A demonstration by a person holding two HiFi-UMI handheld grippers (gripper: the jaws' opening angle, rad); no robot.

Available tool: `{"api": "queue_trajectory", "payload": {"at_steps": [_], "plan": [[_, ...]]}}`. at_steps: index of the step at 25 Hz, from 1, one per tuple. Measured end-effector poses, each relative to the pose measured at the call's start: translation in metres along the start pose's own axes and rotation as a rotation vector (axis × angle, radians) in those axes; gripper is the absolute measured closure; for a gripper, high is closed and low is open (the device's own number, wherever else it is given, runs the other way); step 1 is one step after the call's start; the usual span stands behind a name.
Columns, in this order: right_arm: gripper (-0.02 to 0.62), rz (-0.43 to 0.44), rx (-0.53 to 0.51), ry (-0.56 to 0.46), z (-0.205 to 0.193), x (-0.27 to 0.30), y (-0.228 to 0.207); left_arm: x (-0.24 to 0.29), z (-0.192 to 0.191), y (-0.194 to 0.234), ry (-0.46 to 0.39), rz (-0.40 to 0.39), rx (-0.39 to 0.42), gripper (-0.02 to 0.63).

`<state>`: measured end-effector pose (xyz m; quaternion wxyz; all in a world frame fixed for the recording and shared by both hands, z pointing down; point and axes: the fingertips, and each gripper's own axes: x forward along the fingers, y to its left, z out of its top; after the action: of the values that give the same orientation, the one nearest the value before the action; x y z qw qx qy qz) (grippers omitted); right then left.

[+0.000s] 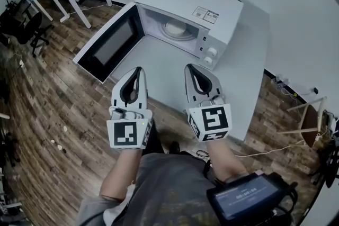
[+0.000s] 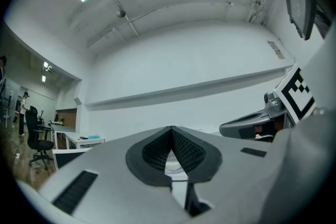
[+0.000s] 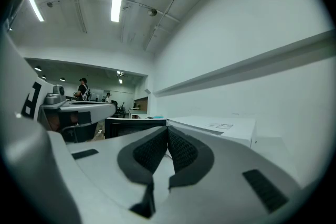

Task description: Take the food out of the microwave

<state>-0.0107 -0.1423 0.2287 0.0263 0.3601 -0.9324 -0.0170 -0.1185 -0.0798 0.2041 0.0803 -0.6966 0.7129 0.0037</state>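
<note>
While the microwave (image 1: pixel 190 0) stands at the worktop's (image 1: pixel 159 63) far edge, its door (image 1: pixel 108 42) is swung wide open and reaches out past the left edge. A pale round dish (image 1: pixel 176 28) sits in the middle of the cavity; what it holds cannot be made out. Both grippers hover side by side above the worktop's near edge, pointing toward the microwave and well apart from it. The left gripper's (image 1: pixel 139 70) jaws are pressed together at the tips, with nothing between them. The right gripper's (image 1: pixel 189 67) jaws are likewise closed tip to tip and empty. The left one is in line with the door's hinge side, the right one with the control knobs (image 1: pixel 210 55). Wood floor (image 1: pixel 47 114) shows beyond the worktop's left edge.
</note>
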Motion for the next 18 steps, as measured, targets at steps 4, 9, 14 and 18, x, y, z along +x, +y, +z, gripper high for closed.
{"api": "queue_trajectory", "payload": {"at_steps": [4, 9, 14, 18], "plan": [[0.589, -0.016, -0.001, -0.001, -0.001, 0.012, -0.004, 0.012, -0.006, -0.001, -0.004, -0.029, -0.008, 0.598], [0.589, -0.041, -0.018, 0.004, 0.001, 0.032, -0.006, 0.034, -0.015, 0.011, -0.007, -0.062, -0.028, 0.598], [0.589, -0.089, -0.019, 0.021, -0.002, 0.062, -0.019, 0.069, -0.025, 0.021, -0.001, -0.116, -0.055, 0.598], [0.589, -0.115, -0.012, 0.031, -0.008, 0.085, -0.022, 0.093, -0.034, 0.026, 0.003, -0.169, -0.070, 0.598]]}}
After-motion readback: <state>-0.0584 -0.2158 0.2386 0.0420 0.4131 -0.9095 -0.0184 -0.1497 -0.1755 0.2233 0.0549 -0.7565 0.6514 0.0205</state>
